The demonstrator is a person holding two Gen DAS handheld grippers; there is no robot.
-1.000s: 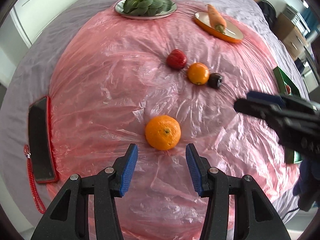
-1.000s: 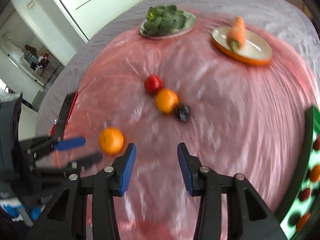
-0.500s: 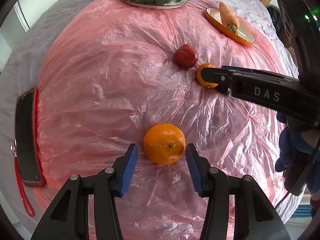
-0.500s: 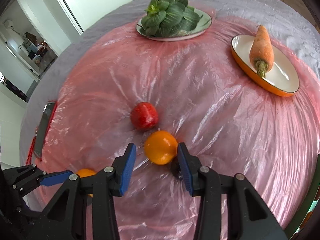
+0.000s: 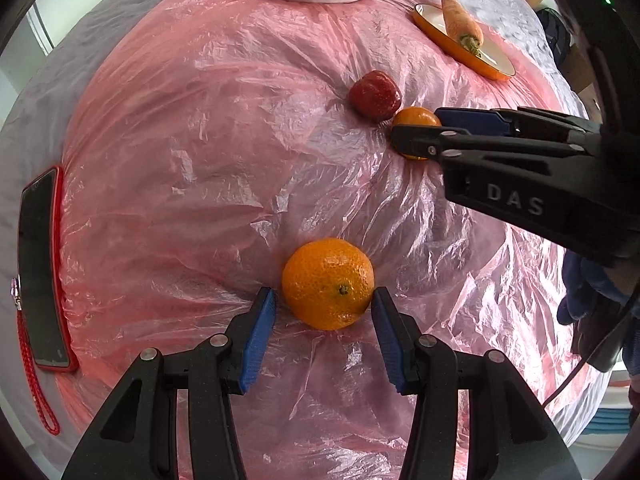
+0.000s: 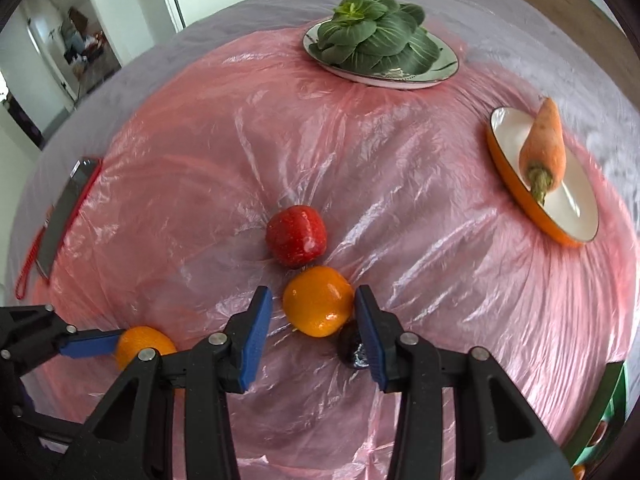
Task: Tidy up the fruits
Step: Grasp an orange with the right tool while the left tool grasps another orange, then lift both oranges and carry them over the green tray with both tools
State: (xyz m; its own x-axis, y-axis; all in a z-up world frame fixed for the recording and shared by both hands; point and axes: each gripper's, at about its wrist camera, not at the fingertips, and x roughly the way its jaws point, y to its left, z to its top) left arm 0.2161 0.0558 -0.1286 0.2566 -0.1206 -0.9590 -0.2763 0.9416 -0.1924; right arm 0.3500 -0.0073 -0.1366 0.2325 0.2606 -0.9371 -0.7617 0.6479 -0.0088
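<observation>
1. Left hand-held gripper (image 5: 323, 330): jaws apart, set either side of the near orange (image 5: 328, 283) on the pink plastic sheet (image 5: 200, 160). One blue pad looks right at the skin, the other shows a gap. I read it as not clamped, fruit resting on the sheet.
2. Right hand-held gripper (image 6: 313, 330): jaws apart too, straddling the smaller orange (image 6: 318, 301). Small gaps on both sides, no squeeze that I can see.
3. A dark fruit (image 6: 351, 347) sits tight against that smaller orange and partly behind the right-side pad. Can't tell what kind it is.
4. The red fruit (image 6: 296, 235) is just beyond the smaller orange, touching it or nearly so.
5. Step in hand, my call: double pick, both grippers lined up, neither closed.
6. Next move needs: close each pair squarely on its orange, then lift straight. On my right I'd watch that the pad doesn't pinch the dark fruit or shove the red one. Sheet is wrinkly and slick, so round fruit may roll.
7. Green tray (image 6: 608, 412) at the right edge, with fruit showing in it, looks like the drop spot, a guess.
8. Far side of the bench (image 6: 540, 12): phone (image 5: 40, 264) at left, carrot on an orange plate (image 6: 552, 216), greens on a white plate (image 6: 400, 80). Not fruit, I'd leave them.
</observation>
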